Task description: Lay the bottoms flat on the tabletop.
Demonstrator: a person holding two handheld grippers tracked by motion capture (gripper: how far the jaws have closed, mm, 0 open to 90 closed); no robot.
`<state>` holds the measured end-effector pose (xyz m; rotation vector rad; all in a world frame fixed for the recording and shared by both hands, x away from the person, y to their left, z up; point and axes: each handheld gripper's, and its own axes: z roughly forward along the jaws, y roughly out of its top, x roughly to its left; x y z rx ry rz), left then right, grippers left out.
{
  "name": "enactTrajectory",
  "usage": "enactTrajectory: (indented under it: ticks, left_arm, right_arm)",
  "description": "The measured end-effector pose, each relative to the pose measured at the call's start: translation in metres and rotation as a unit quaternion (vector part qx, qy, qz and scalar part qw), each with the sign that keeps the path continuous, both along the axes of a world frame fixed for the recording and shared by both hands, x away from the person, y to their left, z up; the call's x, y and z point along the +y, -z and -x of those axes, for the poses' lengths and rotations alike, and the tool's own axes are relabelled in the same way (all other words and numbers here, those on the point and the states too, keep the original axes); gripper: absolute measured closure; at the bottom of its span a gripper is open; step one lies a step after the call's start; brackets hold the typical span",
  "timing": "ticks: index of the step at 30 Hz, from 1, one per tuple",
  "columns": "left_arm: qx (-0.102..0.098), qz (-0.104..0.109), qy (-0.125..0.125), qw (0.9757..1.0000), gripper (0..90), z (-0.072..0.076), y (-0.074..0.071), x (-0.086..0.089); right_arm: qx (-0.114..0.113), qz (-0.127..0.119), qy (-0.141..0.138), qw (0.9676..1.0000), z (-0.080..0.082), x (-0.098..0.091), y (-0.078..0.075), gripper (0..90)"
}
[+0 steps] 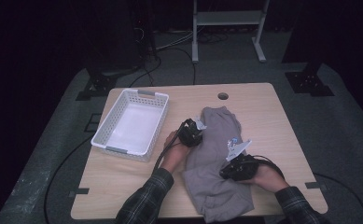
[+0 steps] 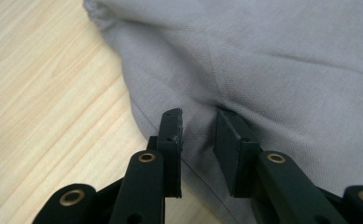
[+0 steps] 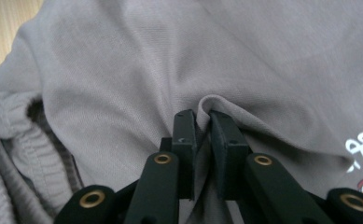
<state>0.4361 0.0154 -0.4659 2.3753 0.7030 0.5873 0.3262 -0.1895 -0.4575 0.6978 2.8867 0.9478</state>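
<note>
A grey garment (image 1: 216,186) lies crumpled on the right half of the wooden table (image 1: 268,116), with a small printed logo (image 1: 233,140) near its middle. My left gripper (image 1: 198,134) is at the garment's left edge. In the left gripper view the jaws (image 2: 198,123) are closed on the grey cloth (image 2: 263,60) at its hem, and creases run out from the pads. My right gripper (image 1: 224,170) rests on the garment's lower middle. In the right gripper view it (image 3: 203,119) pinches a raised fold of the cloth (image 3: 123,70), beside a ribbed band (image 3: 11,154).
A white slotted basket (image 1: 103,127) stands empty on the table's left half. A round cable hole (image 1: 223,96) is near the far edge. Cables trail from both grippers across the table. A metal stand (image 1: 195,46) and dark floor lie beyond.
</note>
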Motion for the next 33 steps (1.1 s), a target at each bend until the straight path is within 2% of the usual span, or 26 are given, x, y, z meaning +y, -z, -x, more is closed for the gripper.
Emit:
enactTrajectory:
  ticks: [1,3,4,5,7,8,10,11,12,13,14,15,17,20,21,23,24,25,26,33]
  left_arm:
    - [0.001,0.0,-0.001,1.0,70.9,0.0,0.0,0.0]
    - [0.004,0.004,-0.002,1.0,66.6,0.001,-0.001,0.002]
    - [0.006,0.01,0.0,0.9999,64.8,0.001,-0.001,0.004]
    - [0.01,0.016,-0.001,0.9998,64.8,0.003,-0.002,0.006]
    - [0.014,0.027,0.002,0.9995,62.7,0.006,-0.004,0.012]
    - [0.014,0.038,0.006,0.9992,60.2,0.011,-0.007,0.017]
    - [0.013,0.043,0.008,0.9989,59.0,0.013,-0.009,0.019]
    - [0.013,0.06,0.01,0.9981,58.7,0.018,-0.014,0.023]
    - [0.013,0.06,0.01,0.9981,58.2,0.018,-0.014,0.023]
    - [0.015,0.072,0.011,0.9973,58.2,0.019,-0.016,0.023]
    - [0.017,0.084,0.018,0.9962,57.8,0.022,-0.02,0.023]
    - [0.017,0.084,0.018,0.9962,57.8,0.022,-0.02,0.023]
    - [0.019,0.094,0.029,0.995,57.8,0.025,-0.024,0.019]
    - [0.021,0.101,0.05,0.9934,55.7,0.032,-0.026,0.007]
    - [0.021,0.101,0.05,0.9934,55.0,0.032,-0.026,0.007]
    - [0.025,0.101,0.059,0.9929,54.2,0.035,-0.024,0.001]
    - [0.027,0.101,0.065,0.9924,54.0,0.037,-0.021,-0.005]
    - [0.027,0.101,0.065,0.9924,53.7,0.037,-0.021,-0.005]
    - [0.031,0.1,0.073,0.9919,53.5,0.04,-0.018,-0.01]
    - [0.034,0.1,0.091,0.9902,51.5,0.045,-0.014,-0.025]
  right_arm:
    - [-0.002,-0.004,0.0,1.0,-0.001,0.0,0.0,73.1]
    - [-0.002,-0.009,0.004,0.9999,-0.002,-0.002,-0.001,70.8]
    - [-0.013,-0.025,0.021,0.9994,-0.004,-0.009,-0.005,67.0]
    - [-0.013,-0.025,0.021,0.9994,-0.004,-0.009,-0.005,67.0]
    - [-0.031,-0.048,0.044,0.9974,-0.007,-0.019,-0.013,64.7]
    - [-0.05,-0.07,0.073,0.9936,-0.01,-0.029,-0.02,63.4]
    - [-0.072,-0.083,0.107,0.9882,-0.013,-0.041,-0.026,63.3]
    - [-0.079,-0.086,0.126,0.9852,-0.016,-0.046,-0.028,63.4]
    - [-0.086,-0.088,0.142,0.9823,-0.018,-0.052,-0.029,63.4]
    - [-0.086,-0.088,0.142,0.9823,-0.018,-0.052,-0.029,63.4]
    - [-0.095,-0.086,0.171,0.9769,-0.023,-0.061,-0.03,63.4]
    - [-0.095,-0.086,0.171,0.9769,-0.023,-0.061,-0.03,63.4]
    - [-0.098,-0.078,0.2,0.9718,-0.029,-0.071,-0.027,63.5]
    - [-0.089,-0.072,0.231,0.9663,-0.041,-0.083,-0.017,64.5]
    - [-0.081,-0.074,0.236,0.9656,-0.044,-0.085,-0.015,65.5]
    - [-0.079,-0.074,0.237,0.9655,-0.047,-0.085,-0.013,66.0]
    - [-0.076,-0.064,0.238,0.9662,-0.05,-0.084,-0.01,67.1]
    - [-0.076,-0.064,0.238,0.9662,-0.05,-0.084,-0.01,67.1]
    - [-0.073,-0.049,0.241,0.9664,-0.05,-0.085,-0.007,67.3]
    - [-0.048,-0.042,0.242,0.9681,-0.05,-0.094,0.002,67.0]
